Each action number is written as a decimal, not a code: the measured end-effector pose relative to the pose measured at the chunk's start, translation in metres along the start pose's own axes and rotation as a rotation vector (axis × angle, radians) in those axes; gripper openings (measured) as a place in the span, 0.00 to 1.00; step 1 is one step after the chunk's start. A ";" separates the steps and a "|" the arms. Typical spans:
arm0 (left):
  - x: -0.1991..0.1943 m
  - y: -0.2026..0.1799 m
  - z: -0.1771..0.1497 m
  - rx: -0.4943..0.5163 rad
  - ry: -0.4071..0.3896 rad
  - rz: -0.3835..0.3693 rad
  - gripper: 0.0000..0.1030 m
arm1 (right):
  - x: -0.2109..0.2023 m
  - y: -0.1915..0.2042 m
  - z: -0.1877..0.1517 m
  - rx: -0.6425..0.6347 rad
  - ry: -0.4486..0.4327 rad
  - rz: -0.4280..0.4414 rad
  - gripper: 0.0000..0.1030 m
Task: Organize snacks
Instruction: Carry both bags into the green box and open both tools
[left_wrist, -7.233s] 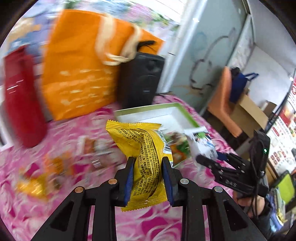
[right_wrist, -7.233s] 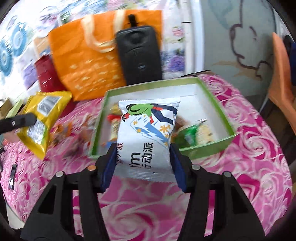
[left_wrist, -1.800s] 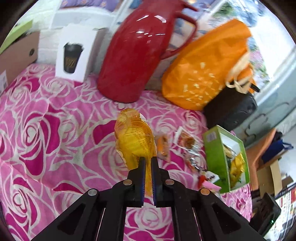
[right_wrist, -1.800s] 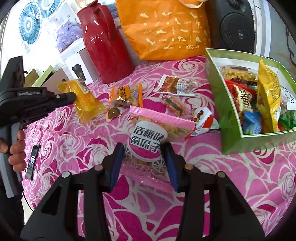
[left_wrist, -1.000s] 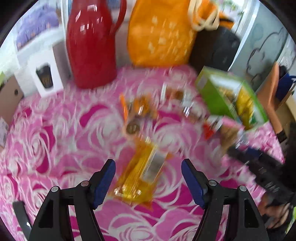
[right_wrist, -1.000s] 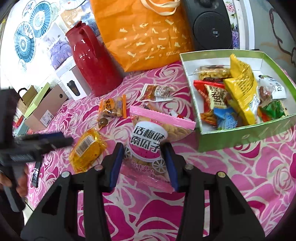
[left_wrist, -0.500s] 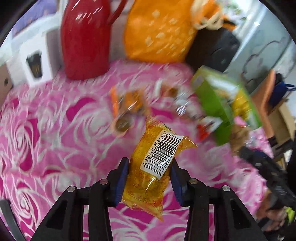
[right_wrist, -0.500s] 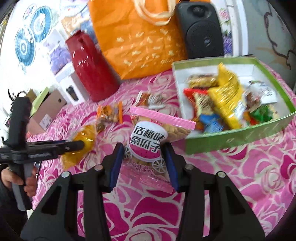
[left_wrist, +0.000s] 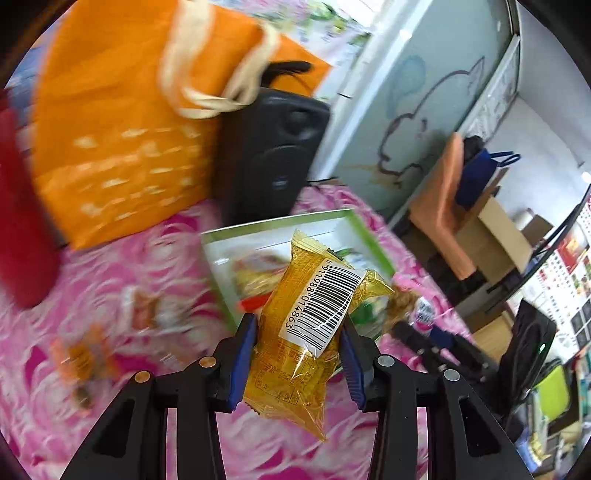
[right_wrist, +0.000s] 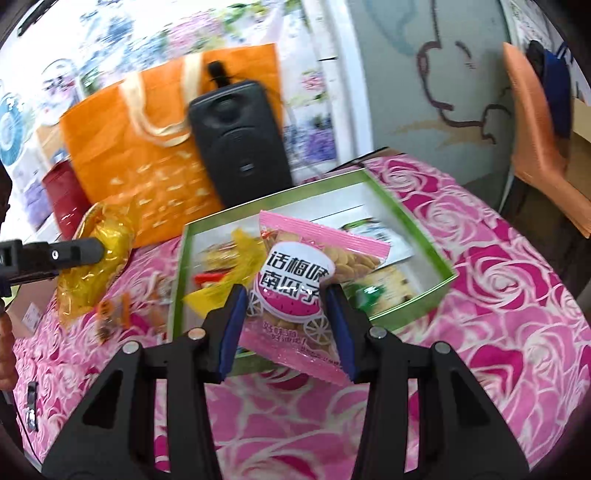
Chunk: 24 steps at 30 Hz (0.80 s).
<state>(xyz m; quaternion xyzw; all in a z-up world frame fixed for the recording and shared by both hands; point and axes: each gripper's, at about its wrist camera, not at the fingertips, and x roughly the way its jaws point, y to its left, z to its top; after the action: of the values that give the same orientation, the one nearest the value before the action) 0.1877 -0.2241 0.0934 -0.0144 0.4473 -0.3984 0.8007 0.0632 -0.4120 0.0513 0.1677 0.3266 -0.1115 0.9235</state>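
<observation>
Left tongs (left_wrist: 297, 354) grip a yellow packet (left_wrist: 312, 325), long axis leaning far-right; right tongs (right_wrist: 282, 325) clamp a pink packet (right_wrist: 310, 291) upright, near the green box (right_wrist: 417, 225).

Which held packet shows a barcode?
The amber packet in the left gripper: a white barcode label faces the camera. The pink packet in the right gripper shows only printed characters.

A black plastic speaker (right_wrist: 240, 144) stands at the far edge of the rose-patterned pink tabletop (right_wrist: 498, 295), touching a large orange fabric tote bag (right_wrist: 140, 147). A glossy red jug (right_wrist: 64, 195) stands beside the bag.
</observation>
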 end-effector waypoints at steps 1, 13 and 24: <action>0.011 -0.006 0.008 0.003 0.005 -0.010 0.42 | 0.002 -0.008 0.004 0.006 -0.003 -0.014 0.45; 0.110 -0.047 0.063 0.021 0.046 -0.030 0.42 | 0.046 -0.037 0.041 -0.012 -0.023 -0.022 0.46; 0.118 -0.022 0.060 -0.003 0.002 0.042 0.84 | 0.088 -0.039 0.028 -0.058 0.017 -0.009 0.99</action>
<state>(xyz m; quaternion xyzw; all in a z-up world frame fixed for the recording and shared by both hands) 0.2504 -0.3356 0.0545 -0.0056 0.4489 -0.3809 0.8083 0.1337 -0.4672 0.0062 0.1405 0.3384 -0.1050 0.9245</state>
